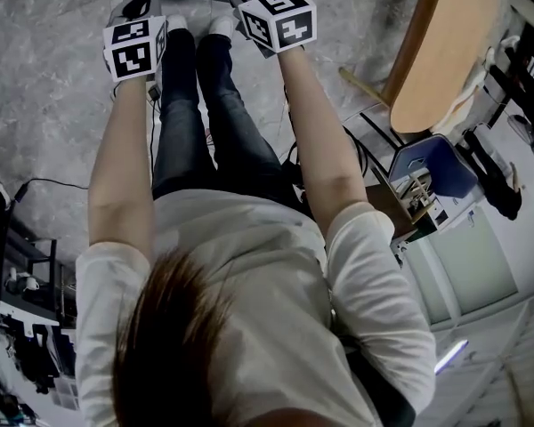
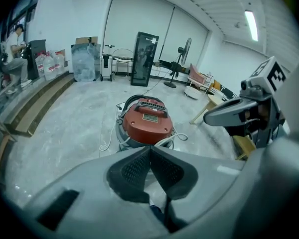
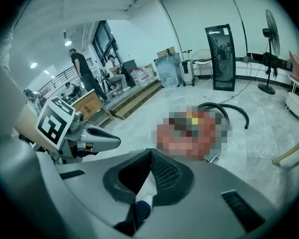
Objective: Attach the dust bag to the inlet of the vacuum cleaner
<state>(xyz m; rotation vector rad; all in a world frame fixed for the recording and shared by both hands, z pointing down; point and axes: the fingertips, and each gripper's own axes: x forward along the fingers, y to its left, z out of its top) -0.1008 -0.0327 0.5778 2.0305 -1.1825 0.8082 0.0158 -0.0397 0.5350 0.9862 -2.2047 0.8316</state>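
Note:
The red vacuum cleaner stands on the grey floor a few steps ahead, with a black hose curling behind it and a white cord at its side. No dust bag shows in any view. My left gripper is shut, pads touching, with nothing between them. My right gripper is shut and empty too. Both are held out side by side in front of the body, above the person's white shoes, and each shows in the other's view.
A wooden table and a blue chair stand at the right. A low wooden platform runs along the left wall. A black glass-door cabinet and a floor fan stand at the back. People are at the far left.

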